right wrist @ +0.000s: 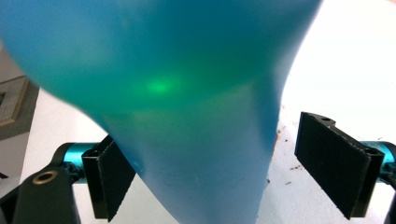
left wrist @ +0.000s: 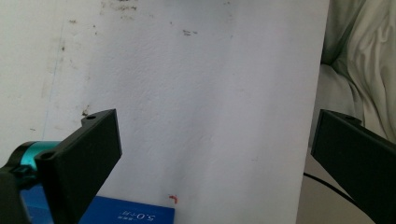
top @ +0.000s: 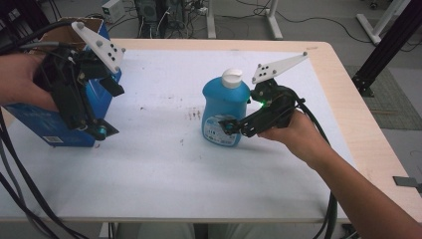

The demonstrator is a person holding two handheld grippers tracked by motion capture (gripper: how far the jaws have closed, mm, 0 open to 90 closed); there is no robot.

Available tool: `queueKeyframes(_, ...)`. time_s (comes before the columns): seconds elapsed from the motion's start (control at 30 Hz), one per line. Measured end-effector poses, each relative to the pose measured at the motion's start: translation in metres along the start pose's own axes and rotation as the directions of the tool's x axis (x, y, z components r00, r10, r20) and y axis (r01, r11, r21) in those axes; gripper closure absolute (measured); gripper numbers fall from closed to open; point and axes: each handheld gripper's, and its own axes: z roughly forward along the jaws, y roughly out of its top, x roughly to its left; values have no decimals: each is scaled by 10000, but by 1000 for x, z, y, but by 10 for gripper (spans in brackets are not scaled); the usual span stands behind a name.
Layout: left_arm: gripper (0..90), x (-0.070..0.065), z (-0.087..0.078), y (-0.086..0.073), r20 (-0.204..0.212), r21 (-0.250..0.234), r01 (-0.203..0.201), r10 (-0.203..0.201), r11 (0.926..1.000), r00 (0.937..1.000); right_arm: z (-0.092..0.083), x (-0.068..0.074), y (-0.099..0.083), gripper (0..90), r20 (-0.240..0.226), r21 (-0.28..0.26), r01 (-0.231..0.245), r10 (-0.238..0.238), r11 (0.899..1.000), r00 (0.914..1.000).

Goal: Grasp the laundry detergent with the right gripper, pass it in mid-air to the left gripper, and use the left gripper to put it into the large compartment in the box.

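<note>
We have our right gripper [top: 230,127] spread around the blue bottle [top: 225,112] standing mid-desk [top: 164,169], not yet clamped. Our left gripper [top: 107,110] hangs released, beside the blue box [top: 50,129]. Grasping and lifting seem left.

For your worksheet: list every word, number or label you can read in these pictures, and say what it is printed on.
"5.0" with unreadable characters beside it: on the blue box, left tool view.
White sticker on the blue box: too small to read.
Label on the blue bottle: too small and blurred to read.
</note>
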Motion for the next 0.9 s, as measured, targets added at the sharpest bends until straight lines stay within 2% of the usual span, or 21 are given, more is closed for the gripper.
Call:
queueKeyframes(0.13,17,0,1,1,20,-9,-14,14,10000,10000,1,0,-2,176,-50,-125,1,-2,9999,10000)
queueKeyframes(0.2,17,1,1,1,35,-6,-36,36,10000,10000,2,0,-4,248,-158,-278,85,-89,9996,9998)
queueKeyframes(0.47,17,1,3,2,51,3,-44,44,10000,10000,3,0,-7,284,-129,-408,154,-159,9990,9998)
queueKeyframes(0.6,17,1,3,2,64,14,-38,38,10000,10000,4,0,-7,319,-101,-520,271,-277,9983,9996)
queueKeyframes(0.63,17,1,3,2,67,17,-44,44,10000,10000,4,1,-7,335,-57,-637,433,-437,9970,9990)
queueKeyframes(0.73,17,2,3,2,97,43,-59,58,10000,9999,4,1,-7,348,-70,-660,438,-444,9969,9990)
queueKeyframes(0.9,17,2,4,3,111,25,-66,66,10000,9999,4,2,-7,407,-53,-703,727,-732,9949,9973)
